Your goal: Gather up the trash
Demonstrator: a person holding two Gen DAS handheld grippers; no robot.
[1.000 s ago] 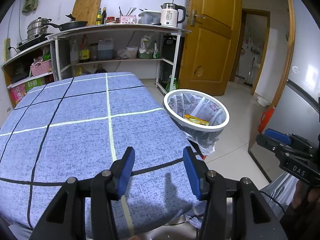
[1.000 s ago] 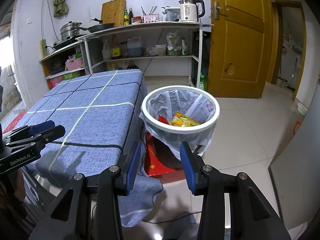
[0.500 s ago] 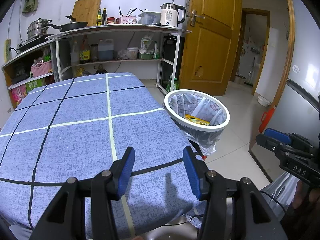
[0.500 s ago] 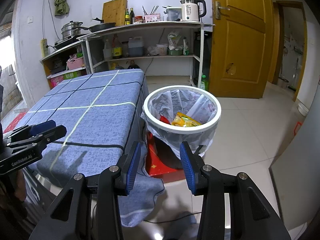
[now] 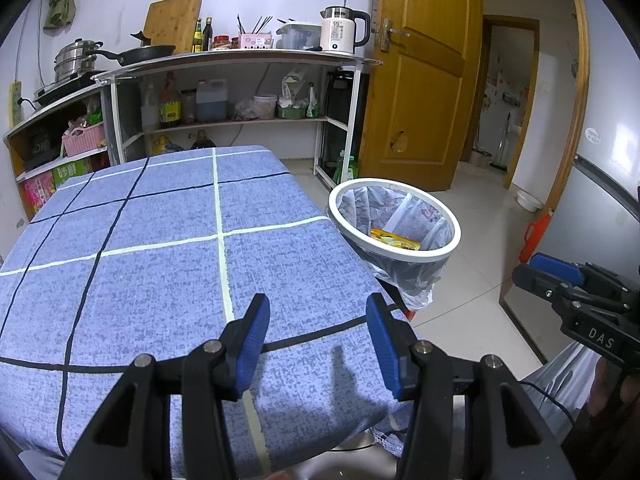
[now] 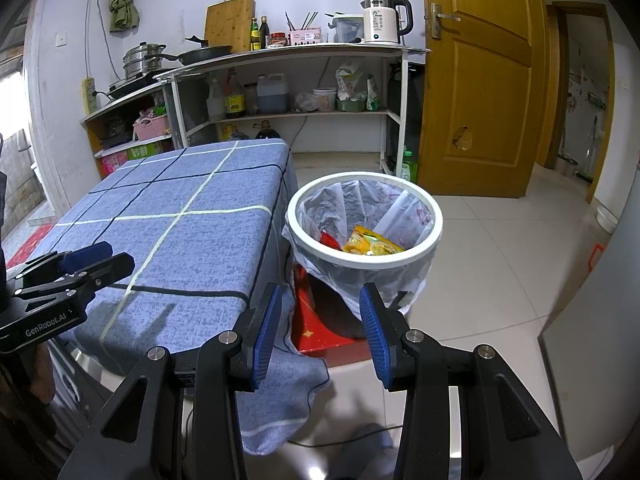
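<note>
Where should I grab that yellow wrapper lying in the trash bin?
Probably take the yellow wrapper by its raised upper edge, coming straight down through the bin's open white rim. It lies flat, low inside the bag-lined bin, so the rim blocks any sideways approach for the right claw.

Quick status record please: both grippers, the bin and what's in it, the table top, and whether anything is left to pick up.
left gripper: open, nothing between the jaws, over the near end of the table
right gripper: open, nothing held, aimed toward the bin
bin: white rim, clear liner, standing beside the table's edge
bin contents: yellow wrapper and a red wrapper
tablecloth: blue checked, no trash visible on it
left to pick up: nothing visible in either view
</note>
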